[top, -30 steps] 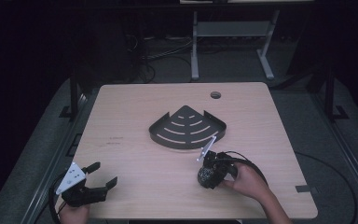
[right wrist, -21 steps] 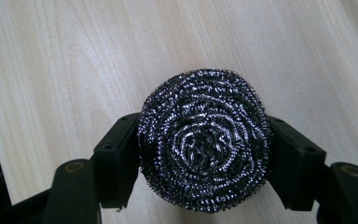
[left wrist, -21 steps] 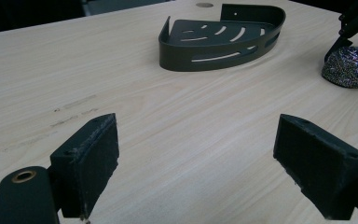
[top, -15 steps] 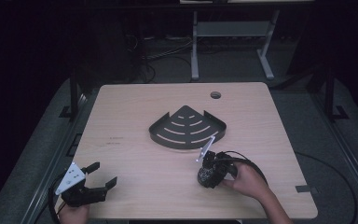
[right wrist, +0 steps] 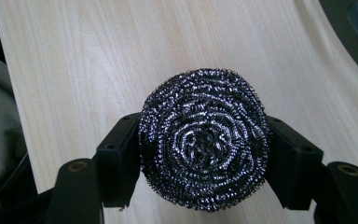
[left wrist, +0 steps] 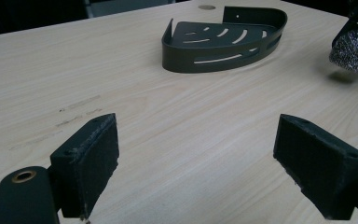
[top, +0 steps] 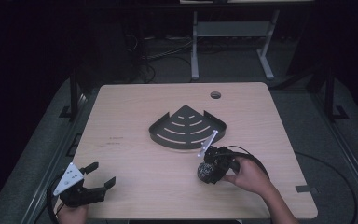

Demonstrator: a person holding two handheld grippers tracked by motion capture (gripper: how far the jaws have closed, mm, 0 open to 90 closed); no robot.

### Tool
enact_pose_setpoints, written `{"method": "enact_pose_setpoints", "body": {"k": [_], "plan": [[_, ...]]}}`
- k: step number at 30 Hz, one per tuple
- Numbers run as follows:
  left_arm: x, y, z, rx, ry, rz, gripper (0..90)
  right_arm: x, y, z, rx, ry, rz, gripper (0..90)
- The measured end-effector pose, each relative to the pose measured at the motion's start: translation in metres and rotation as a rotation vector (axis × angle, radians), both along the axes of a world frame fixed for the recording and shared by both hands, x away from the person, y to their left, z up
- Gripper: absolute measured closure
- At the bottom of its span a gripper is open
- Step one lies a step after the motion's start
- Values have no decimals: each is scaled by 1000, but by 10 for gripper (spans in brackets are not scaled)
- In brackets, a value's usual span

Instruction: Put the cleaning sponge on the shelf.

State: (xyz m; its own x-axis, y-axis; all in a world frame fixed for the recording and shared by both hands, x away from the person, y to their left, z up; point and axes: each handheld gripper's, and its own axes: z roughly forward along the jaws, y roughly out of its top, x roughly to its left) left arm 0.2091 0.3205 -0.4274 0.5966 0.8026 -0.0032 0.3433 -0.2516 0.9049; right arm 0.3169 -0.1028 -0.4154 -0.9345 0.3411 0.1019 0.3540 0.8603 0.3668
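Note:
A round steel-wool scourer (right wrist: 204,144) sits between the two black pads of my right gripper (right wrist: 205,156), which press on its sides; the jaws have just been closing on it. In the high view the right gripper (top: 207,172) holds the scourer (top: 204,170) low over the table, right of centre, just in front of a black quarter-round slotted shelf (top: 186,128). My left gripper (top: 101,174) rests at the table's near left corner, open, with bare wood between its pads (left wrist: 91,154). From the left gripper (left wrist: 204,158) I see the shelf (left wrist: 223,42) ahead and the scourer (left wrist: 354,49) at far right.
The light wooden table (top: 135,140) has a small round hole (top: 215,95) near its far edge. A metal stand (top: 233,32) and cables lie on the dark floor beyond. A cable loops from the right gripper across the table's right side.

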Motion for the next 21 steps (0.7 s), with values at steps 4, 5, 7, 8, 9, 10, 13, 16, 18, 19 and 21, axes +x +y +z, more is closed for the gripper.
{"method": "enact_pose_setpoints", "body": {"k": [4, 5, 7, 8, 9, 10, 13, 16, 18, 19, 21], "plan": [[0, -1, 0, 5, 0, -4, 134, 3, -2, 3, 10, 9, 2, 341], [0, -1, 0, 4, 1, -2, 134, 4, -2, 4, 11, 12, 0, 341], [0, -1, 0, 3, 1, -1, 134, 6, -3, 5, 11, 15, -4, 341], [0, -1, 0, 3, 0, -3, 133, 8, -4, 6, 15, 15, -2, 341], [0, -1, 0, 3, 1, -4, 134, 9, -4, 7, 15, 16, -3, 341], [0, -1, 0, 4, 1, -3, 133, 10, -4, 9, 20, 19, -1, 341], [0, -1, 0, 4, -2, -4, 134, 14, -6, 13, 36, 28, -4, 341], [0, -1, 0, 1, -2, -1, 134, 18, -7, 16, 38, 24, -3, 341], [0, 0, 0, 1, 0, -3, 134, 20, -7, 18, 43, 28, -3, 341], [0, 0, 0, 2, 0, -3, 134, 21, -7, 19, 47, 26, 0, 341], [0, 0, 0, 2, 0, -2, 134, 22, -7, 20, 48, 25, -6, 341]]}}
